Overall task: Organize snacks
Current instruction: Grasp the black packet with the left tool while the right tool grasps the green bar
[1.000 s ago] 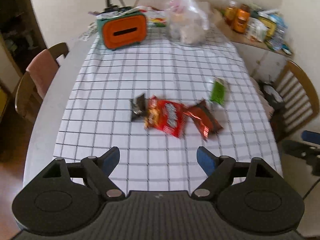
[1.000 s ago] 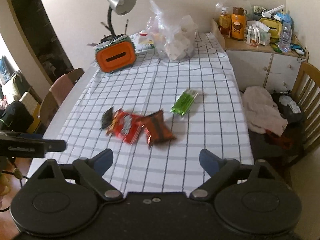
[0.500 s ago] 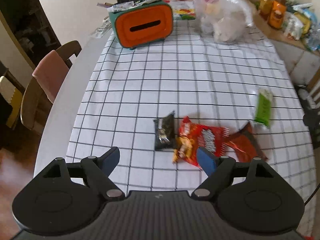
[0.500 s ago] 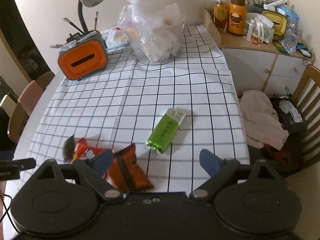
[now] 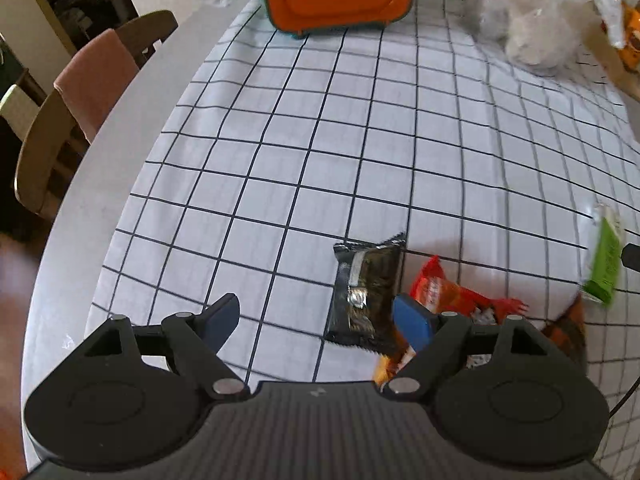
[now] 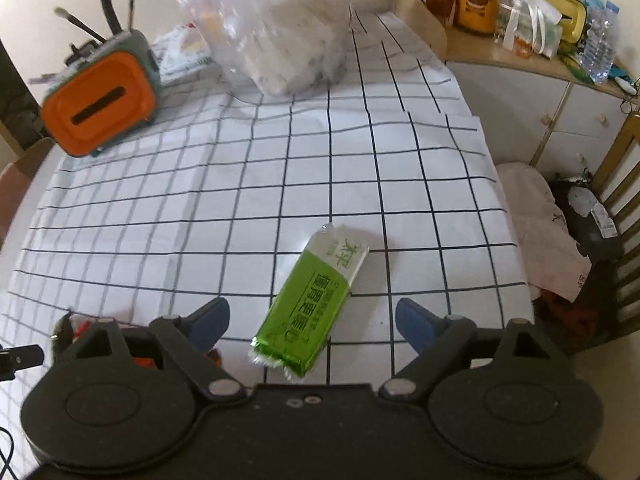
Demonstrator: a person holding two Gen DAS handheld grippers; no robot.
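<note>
Two sets of jaws, both mine, hang wide and empty over the desk (image 6: 140,184): left nearest the black packet (image 5: 366,292), right's just narrowing above the green packet (image 6: 310,306), which I should straddle squarely.

Soft daylight, motion blur, fisheye bowing

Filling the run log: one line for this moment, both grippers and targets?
left gripper: open, above black packet | right gripper: open, jaws just closing slightly, green packet between, untouched | held: nothing
</note>
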